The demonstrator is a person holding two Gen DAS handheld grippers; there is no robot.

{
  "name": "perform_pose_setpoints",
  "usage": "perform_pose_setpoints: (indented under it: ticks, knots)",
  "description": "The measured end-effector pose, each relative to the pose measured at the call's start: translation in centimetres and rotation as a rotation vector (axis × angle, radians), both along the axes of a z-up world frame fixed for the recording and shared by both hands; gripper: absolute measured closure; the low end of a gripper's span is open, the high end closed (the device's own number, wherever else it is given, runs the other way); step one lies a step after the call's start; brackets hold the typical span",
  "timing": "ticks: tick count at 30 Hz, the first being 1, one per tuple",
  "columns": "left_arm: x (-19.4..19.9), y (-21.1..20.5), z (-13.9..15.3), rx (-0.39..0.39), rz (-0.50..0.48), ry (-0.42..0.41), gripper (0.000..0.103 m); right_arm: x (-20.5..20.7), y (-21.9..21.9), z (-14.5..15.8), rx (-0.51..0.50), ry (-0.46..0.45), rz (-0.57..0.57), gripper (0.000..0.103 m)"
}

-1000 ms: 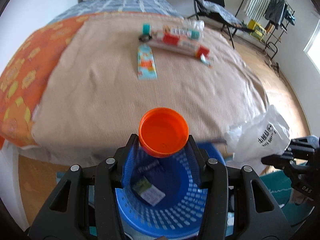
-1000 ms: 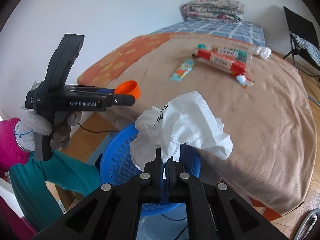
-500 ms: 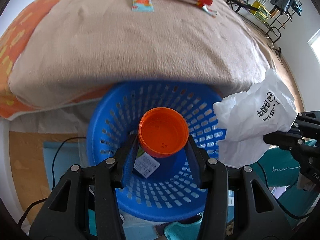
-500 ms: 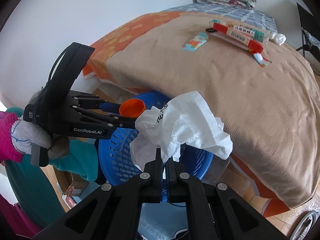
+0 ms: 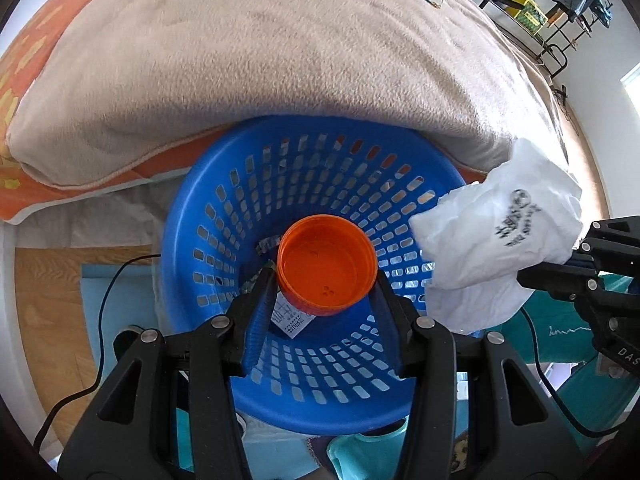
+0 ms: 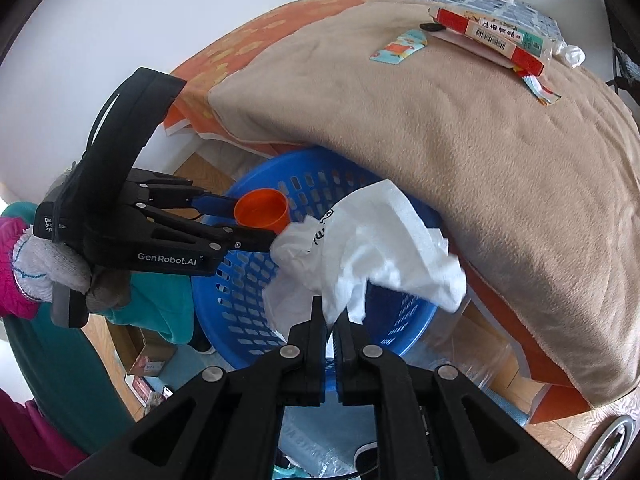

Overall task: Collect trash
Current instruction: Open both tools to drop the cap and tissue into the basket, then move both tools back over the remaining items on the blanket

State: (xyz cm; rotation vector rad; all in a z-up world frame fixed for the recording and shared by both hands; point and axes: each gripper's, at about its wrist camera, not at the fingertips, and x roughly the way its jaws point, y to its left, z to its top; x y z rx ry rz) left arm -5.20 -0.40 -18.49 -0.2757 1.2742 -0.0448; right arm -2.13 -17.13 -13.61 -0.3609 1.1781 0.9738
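Trash filled both grips: my left gripper [image 5: 326, 280] clamped the orange cap [image 5: 327, 265] over the blue basket [image 5: 304, 152], my right gripper [image 6: 331, 320] pinched the white bag [image 6: 368, 248] above its rim. Released there, that light bag could have drifted outside.

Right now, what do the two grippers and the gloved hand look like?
Both grippers are matte black plastic with silver screw heads. The left gripper has blue fingers and white "GenRobot.AI" lettering on its side. The right gripper has narrow black fingers. The left hand wears a grey-white knit glove below a magenta sleeve.
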Motion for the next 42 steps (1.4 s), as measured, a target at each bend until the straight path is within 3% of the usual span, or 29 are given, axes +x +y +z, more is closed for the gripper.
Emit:
perform_pose_setpoints:
  ticks: [3,5,7,16,28,36,42]
  knots:
    - [0.1,-0.1,-0.2,-0.001,-0.007,0.013,0.053,0.1,0.2,-0.1,-0.004,-0.001,-0.002,0.096]
    - [0.2,-0.3,-0.2,0.01,-0.011,0.015,0.043,0.1,0.3,0.0,-0.003,-0.008,-0.005,0.078]
    - [0.2,-0.4,0.0,0.019,-0.012,0.005,0.037,0.2,0.3,0.1,-0.003,-0.014,-0.008,0.078]
    - [0.4,-0.4,-0.1,0.021,-0.006,0.01,0.037,0.6,0.0,0.2,-0.001,-0.016,-0.033,0.073]
    - [0.8,-0.2,0.9,0.032,0.0,-0.02,0.037,1.3,-0.5,1.2,0.02,-0.051,-0.074,0.048]
    - [1.5,-0.4,2.1,0.04,-0.003,-0.056,0.037,1.9,-1.1,1.9,0.029,-0.079,-0.108,0.045]
    - [2.9,0.2,3.7,0.02,0.019,-0.093,0.037,3.4,-2.0,3.7,0.104,-0.137,-0.184,0.031]
